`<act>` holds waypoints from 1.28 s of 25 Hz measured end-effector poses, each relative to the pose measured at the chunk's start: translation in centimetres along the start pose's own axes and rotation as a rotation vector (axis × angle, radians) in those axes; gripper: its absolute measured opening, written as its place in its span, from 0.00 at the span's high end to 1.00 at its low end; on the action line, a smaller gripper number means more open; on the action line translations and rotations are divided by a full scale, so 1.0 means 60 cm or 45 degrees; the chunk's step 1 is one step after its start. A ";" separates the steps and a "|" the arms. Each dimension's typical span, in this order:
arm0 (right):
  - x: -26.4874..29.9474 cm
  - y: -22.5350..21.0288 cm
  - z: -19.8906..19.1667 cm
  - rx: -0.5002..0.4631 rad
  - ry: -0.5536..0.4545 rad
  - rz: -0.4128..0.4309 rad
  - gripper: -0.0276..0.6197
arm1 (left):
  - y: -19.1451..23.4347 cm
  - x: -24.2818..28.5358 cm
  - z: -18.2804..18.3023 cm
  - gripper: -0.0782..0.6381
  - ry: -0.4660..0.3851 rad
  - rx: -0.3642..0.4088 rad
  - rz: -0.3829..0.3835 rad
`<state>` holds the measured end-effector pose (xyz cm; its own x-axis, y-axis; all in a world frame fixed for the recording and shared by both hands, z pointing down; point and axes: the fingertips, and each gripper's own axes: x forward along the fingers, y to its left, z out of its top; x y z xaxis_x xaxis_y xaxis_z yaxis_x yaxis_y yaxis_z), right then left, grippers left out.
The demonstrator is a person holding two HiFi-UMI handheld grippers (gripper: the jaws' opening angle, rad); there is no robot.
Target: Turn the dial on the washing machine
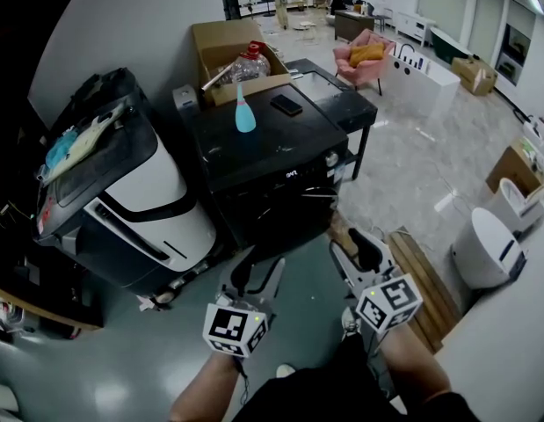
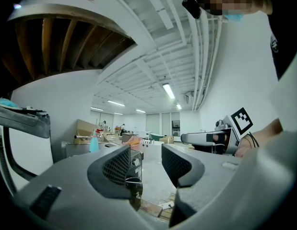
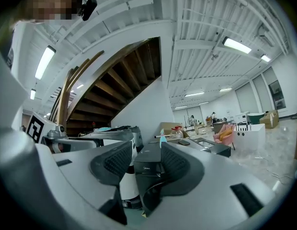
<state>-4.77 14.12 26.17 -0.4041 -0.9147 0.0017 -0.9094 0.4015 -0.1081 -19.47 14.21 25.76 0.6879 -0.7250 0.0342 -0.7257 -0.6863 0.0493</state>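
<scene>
A black washing machine (image 1: 272, 170) stands ahead on the floor, its small round dial (image 1: 331, 158) at the right end of the front panel. Both grippers hang short of its front, apart from it. My left gripper (image 1: 257, 275) is open and holds nothing; in the left gripper view the machine's corner and dial (image 2: 136, 162) show through the gap between the open jaws (image 2: 146, 164). My right gripper (image 1: 358, 251) is open too, with nothing held. In the right gripper view the machine (image 3: 147, 158) sits far off between the spread pads.
A blue spray bottle (image 1: 244, 112) and a phone (image 1: 286, 105) lie on the machine's top, with a cardboard box (image 1: 236, 60) behind. A tilted white-and-black appliance (image 1: 140, 209) stands to the left. Wooden planks (image 1: 425, 280) and a white fixture (image 1: 487, 249) are to the right.
</scene>
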 end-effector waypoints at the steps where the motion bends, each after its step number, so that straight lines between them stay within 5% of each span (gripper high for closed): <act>1: 0.009 -0.015 0.001 -0.002 0.005 0.010 0.66 | 0.001 0.017 0.001 0.63 0.002 -0.001 0.010; 19: 0.199 -0.317 -0.004 0.009 0.102 0.197 0.63 | 0.025 0.344 -0.011 0.58 0.053 -0.051 0.213; 32: 0.239 -0.396 -0.031 0.048 0.167 0.266 0.70 | 0.034 0.438 -0.035 0.58 0.076 -0.105 0.287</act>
<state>10.89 -8.45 30.61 -0.5945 -0.7973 0.1045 -0.8015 0.5772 -0.1563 -2.86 -6.14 28.83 0.5101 -0.8527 0.1126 -0.8591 -0.4987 0.1150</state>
